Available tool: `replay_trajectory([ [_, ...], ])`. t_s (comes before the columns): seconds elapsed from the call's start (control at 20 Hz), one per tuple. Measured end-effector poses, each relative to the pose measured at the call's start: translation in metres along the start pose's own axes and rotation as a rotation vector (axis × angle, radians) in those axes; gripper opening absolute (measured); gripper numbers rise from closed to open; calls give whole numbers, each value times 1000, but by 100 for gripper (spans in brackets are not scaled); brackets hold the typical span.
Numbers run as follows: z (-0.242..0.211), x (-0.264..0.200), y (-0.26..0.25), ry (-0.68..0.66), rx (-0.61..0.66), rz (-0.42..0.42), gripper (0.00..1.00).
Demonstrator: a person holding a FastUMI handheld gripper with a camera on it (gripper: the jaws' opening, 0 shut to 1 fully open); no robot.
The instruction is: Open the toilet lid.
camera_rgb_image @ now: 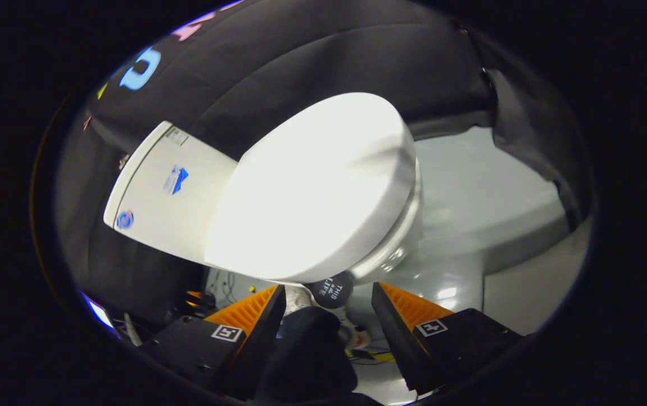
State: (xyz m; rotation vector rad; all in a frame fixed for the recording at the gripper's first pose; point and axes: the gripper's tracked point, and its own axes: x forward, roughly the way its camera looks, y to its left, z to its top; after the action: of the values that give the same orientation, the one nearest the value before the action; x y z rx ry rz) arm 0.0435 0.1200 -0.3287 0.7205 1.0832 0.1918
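Tongs (pixel 329 299) wide open, nothing between the fingers, nothing gripped. Both fingers point up toward the toilet lid (pixel 312 186), which sits just ahead of and above the tips. Lid looks closed, lying flat on the seat rim (pixel 399 237) that peeks out along its far side.

Key relation: the lid's long axis runs from the tank (pixel 160 197) at the hinge end, off toward the left finger's side, out to the rounded front edge beyond the right finger. The camera is rolled, so the whole toilet reads tilted. The lid's near long edge passes right above the gap between the fingers, close to the tips but not touching as far as I can tell.

A dark round object with lettering (pixel 332 288) sits in the gap just under that lid edge; what it is I can't tell. Pale floor (pixel 504 214) lies beyond the bowl.

Judgement: lid not yet lifted. Next move likely needs a finger under the free edge, away from the tank, then a swing up toward the tank. Risk: hooking too near the hinge gives poor leverage.
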Motion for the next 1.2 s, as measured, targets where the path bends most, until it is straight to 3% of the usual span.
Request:
replay_trajectory([
  [0.1,-9,9,-3,53,25,10,74],
  [0.15,-11,14,0,63,26,24,73],
  [0.3,-13,24,-9,54,-17,-18,48],
  [0.5,-11,22,-11,49,7,-6,48],
  [0.55,-16,41,-12,34,49,21,48],
  [0.6,-10,23,-8,53,82,38,34],
  [0.9,-12,20,-8,49,85,51,34],
  [1.05,-7,13,-4,31,155,110,34],
  [1.1,8,25,-17,5,274,99,29],
  [1.15,3,37,-18,-5,348,118,6],
  [1.2,2,40,-20,-1,356,126,5],
])
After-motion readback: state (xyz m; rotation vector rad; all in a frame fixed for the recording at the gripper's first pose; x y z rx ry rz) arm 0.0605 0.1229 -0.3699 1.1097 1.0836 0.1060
